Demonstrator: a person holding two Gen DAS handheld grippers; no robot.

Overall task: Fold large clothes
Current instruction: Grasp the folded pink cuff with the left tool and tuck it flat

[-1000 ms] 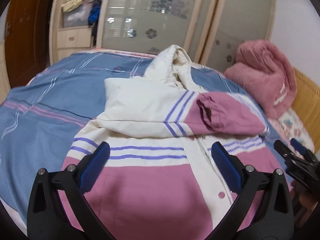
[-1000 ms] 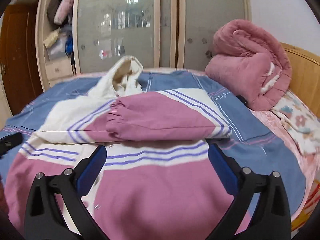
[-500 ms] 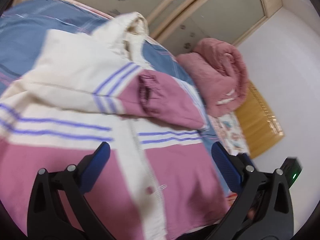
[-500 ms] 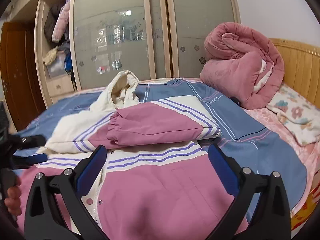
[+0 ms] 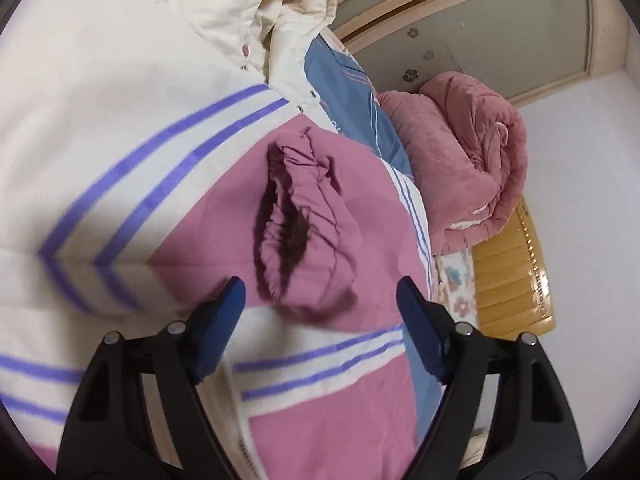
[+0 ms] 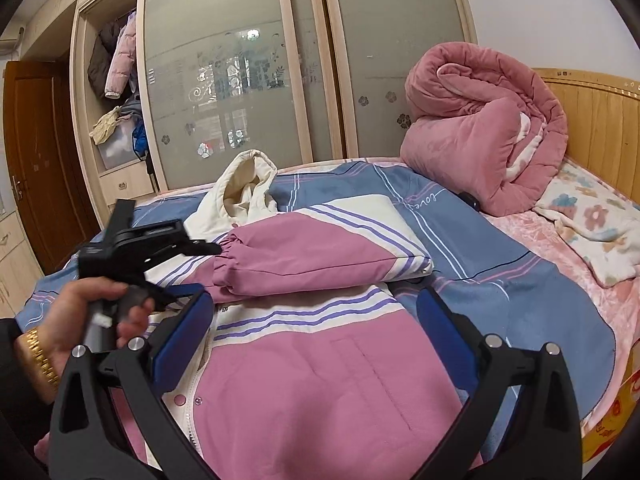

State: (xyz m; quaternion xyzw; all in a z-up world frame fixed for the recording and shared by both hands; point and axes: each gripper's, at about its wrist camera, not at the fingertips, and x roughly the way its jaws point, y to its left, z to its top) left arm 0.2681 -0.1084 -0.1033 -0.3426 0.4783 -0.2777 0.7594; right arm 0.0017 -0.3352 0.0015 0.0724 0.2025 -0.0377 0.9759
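A large hooded jacket (image 6: 320,368), pink and cream with purple stripes, lies front up on the bed, both sleeves folded across its chest. The top sleeve's gathered pink cuff (image 5: 296,224) sits just ahead of my left gripper (image 5: 320,300), which is open and empty, hovering close above it. From the right wrist view the left gripper (image 6: 192,268) is at the cuff (image 6: 224,260), held by a hand. My right gripper (image 6: 312,320) is open and empty above the jacket's lower front. The cream hood (image 6: 248,184) points toward the wardrobe.
A blue striped bedspread (image 6: 480,248) covers the bed. A rolled pink quilt (image 6: 480,128) and a floral pillow (image 6: 592,224) lie by the wooden headboard (image 6: 600,120). A sliding-door wardrobe (image 6: 248,80) stands behind, a brown door (image 6: 40,168) at left.
My left gripper has swung right and moved in close over the sleeve cuff. My right gripper has pulled back and risen a little; both stay open.
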